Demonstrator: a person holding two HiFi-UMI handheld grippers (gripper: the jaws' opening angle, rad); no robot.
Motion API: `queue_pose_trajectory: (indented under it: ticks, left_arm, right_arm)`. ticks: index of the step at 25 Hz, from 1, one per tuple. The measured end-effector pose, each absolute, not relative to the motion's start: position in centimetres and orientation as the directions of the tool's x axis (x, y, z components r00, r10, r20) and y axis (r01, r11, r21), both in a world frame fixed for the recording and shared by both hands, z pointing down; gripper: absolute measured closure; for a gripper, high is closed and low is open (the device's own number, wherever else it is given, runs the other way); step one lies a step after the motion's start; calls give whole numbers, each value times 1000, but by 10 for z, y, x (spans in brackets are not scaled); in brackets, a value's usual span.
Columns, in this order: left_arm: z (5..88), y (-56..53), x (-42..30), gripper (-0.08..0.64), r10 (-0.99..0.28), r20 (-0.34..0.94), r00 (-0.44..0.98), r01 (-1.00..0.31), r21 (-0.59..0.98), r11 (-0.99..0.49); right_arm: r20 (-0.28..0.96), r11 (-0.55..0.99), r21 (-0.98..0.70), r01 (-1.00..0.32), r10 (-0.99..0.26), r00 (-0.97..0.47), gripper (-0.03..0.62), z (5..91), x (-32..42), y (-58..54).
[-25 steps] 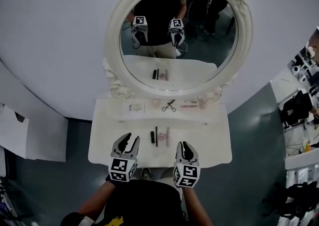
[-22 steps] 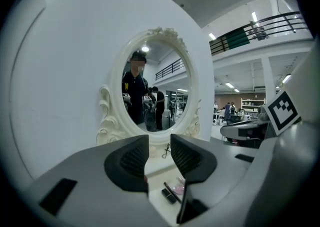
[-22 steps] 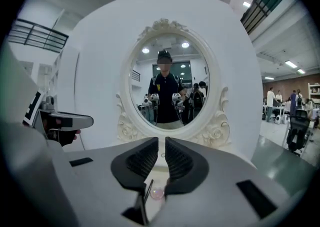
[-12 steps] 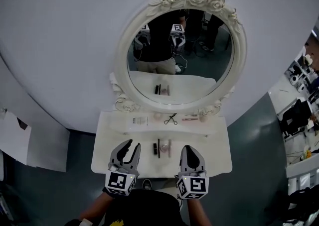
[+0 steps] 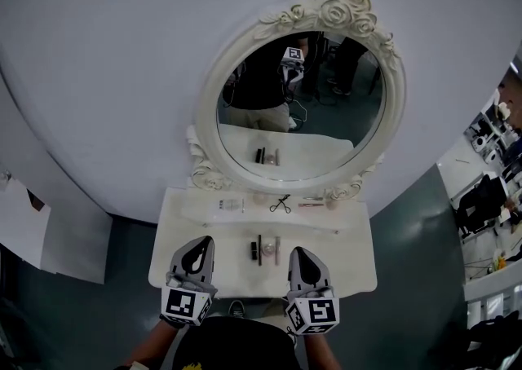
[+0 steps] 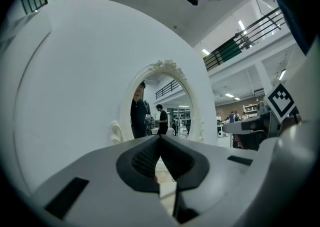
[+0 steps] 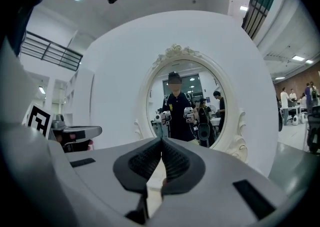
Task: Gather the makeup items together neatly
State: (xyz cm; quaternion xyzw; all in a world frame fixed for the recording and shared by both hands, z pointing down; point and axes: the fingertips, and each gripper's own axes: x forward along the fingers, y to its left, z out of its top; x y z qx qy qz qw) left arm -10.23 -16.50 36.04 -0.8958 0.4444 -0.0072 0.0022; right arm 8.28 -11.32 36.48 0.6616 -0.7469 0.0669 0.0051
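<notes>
Since a second ago my fingers have come together. My left gripper (image 5: 199, 246), whose jaws stood apart then, has just been closing, and so has my right gripper (image 5: 298, 254). In each gripper view the ribbed pads now meet with nothing between them. Both hang over the front edge of the dressing table (image 5: 359, 266), the left one toward its left side and the right one toward its right, pointing at its back.

Between them, on the middle of the table top, the makeup lies gathered in one close row: a short black tube (image 5: 253, 251), a thin black pencil (image 5: 259, 248), a round pink compact (image 5: 267, 251) and a pale pink stick (image 5: 276, 247). Whether they touch I cannot tell.

Farther back, on the table's raised ledge (image 5: 196, 213), sit a flat pale card (image 5: 231, 205), an eyelash curler (image 5: 280, 204), a pink tube (image 5: 310, 203) and a small jar (image 5: 331, 200).

Behind the table stands the oval mirror (image 5: 326, 107) in its rose-carved frame. It reflects the row and a person in a dark top.
</notes>
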Motion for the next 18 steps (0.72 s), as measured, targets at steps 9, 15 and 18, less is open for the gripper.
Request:
queue_pose_trajectory:
  ticks: [9,15,18]
  left_arm:
    - [343,-154,-98,546,-796,-22,605,-796,-24,-604]
    - [339,-147,-128,546,-834,-12,552,-833,-46,-551]
    - [339,-143,-137,546,-849,-8,528,-849,-41,-527]
  right_arm:
    - [39,256,-43,-966,-965,-258,577,340,46,-124]
    - [-2,348,-31,-937,-938,-348,577,326,15,-137]
    - [-2,360,-8,-933,-933,-360,577,322,12,-132]
